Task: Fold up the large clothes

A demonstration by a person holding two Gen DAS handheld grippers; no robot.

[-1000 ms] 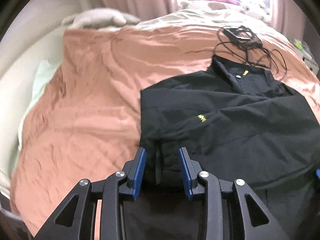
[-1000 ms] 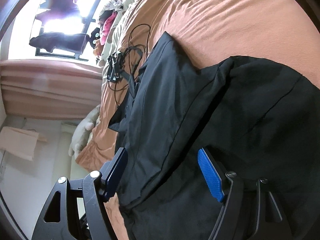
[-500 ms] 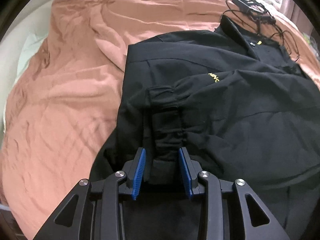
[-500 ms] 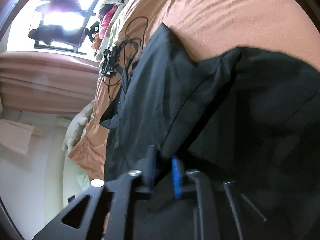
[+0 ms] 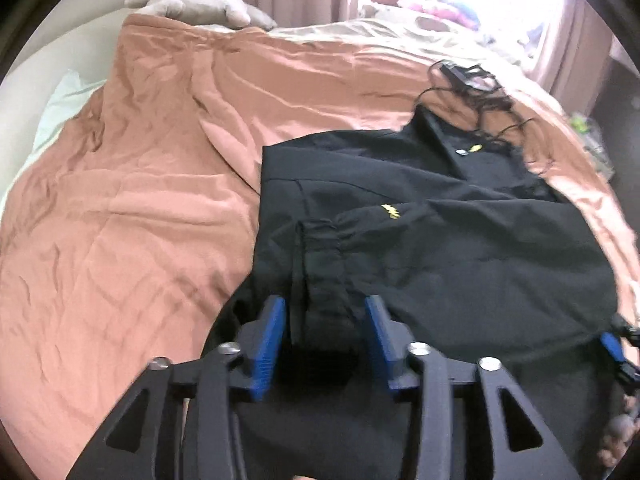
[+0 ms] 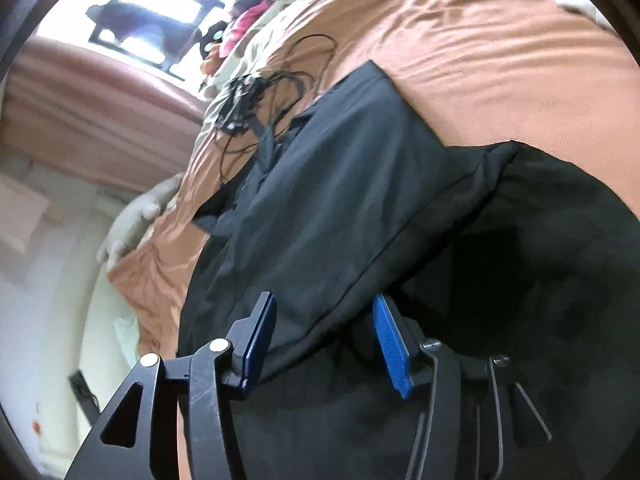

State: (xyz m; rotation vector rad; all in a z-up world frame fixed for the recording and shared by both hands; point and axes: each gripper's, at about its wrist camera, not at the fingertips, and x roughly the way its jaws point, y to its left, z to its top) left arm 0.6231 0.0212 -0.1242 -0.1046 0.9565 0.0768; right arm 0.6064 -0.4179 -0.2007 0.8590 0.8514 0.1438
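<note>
The bed [image 5: 140, 208] carries the black jacket [image 5: 460, 248], lying right of centre on the orange cover with sleeves folded in. A cable tangle [image 5: 472, 84] touches its collar and could drag along in a fold. The left tool [image 5: 324, 336] gapes wide around the cuff; the right tool [image 6: 324, 340] gapes wide over the hem, so either could close on too little cloth.

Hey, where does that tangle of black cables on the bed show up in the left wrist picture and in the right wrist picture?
Left wrist view: the black cables lie upper right, on the orange bedspread just beyond the collar of the black jacket.
Right wrist view: the cables sit upper left of centre, again past the jacket's collar end.
Shared landmark: the grey plush toy at the bed's edge.
</note>
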